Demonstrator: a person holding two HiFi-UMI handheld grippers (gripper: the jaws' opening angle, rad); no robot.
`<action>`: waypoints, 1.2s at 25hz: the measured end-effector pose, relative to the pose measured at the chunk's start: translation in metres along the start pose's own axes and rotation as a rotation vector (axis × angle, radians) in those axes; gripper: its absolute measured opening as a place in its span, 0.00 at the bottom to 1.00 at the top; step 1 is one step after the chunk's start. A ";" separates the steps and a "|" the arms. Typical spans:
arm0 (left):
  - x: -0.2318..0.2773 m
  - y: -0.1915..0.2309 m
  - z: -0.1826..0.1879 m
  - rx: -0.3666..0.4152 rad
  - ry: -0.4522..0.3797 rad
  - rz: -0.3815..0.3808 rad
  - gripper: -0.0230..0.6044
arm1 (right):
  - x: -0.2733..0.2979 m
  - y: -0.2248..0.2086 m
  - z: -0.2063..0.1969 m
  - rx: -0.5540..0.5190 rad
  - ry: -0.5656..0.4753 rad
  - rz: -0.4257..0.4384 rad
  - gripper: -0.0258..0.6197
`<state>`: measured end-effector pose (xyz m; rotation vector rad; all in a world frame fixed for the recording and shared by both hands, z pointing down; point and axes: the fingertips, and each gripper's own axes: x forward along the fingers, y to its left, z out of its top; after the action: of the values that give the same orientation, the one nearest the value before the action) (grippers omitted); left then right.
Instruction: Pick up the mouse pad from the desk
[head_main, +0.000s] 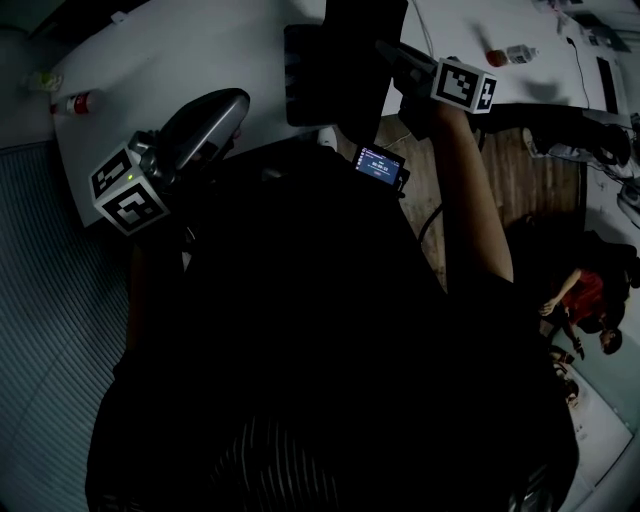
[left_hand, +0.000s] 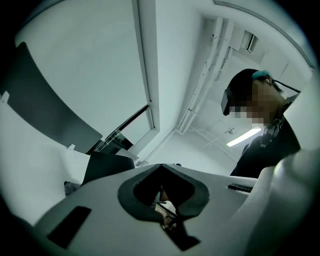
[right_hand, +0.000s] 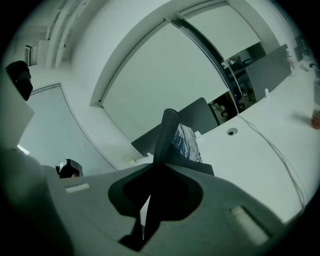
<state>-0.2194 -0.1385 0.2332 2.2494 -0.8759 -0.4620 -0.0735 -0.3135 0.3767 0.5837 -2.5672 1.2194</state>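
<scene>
The right tongs (right_hand: 161, 167) were pinched on the mouse pad's (right_hand: 166, 135) edge, so that it was hung clear of the white desk (right_hand: 260, 165), mid-frame. The left tongs (head_main: 222, 108), pressed together and empty, were held aside at left.

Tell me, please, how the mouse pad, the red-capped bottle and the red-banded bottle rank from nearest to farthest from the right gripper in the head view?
1. mouse pad: clamped in the right gripper itself.
2. red-capped bottle: on the desk, just to the gripper's right.
3. red-banded bottle: far left desk edge.
</scene>
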 end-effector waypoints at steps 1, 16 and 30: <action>0.002 -0.008 0.003 0.015 -0.003 -0.005 0.05 | -0.006 0.011 0.005 -0.008 -0.007 0.014 0.07; 0.027 -0.041 0.026 0.184 0.012 0.009 0.05 | -0.055 0.135 0.061 -0.164 -0.139 0.237 0.07; 0.036 -0.044 0.052 0.350 0.095 0.098 0.05 | -0.083 0.229 0.085 -0.203 -0.228 0.406 0.07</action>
<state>-0.2007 -0.1635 0.1624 2.5035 -1.0793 -0.1628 -0.1059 -0.2280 0.1356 0.1683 -3.0636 1.0281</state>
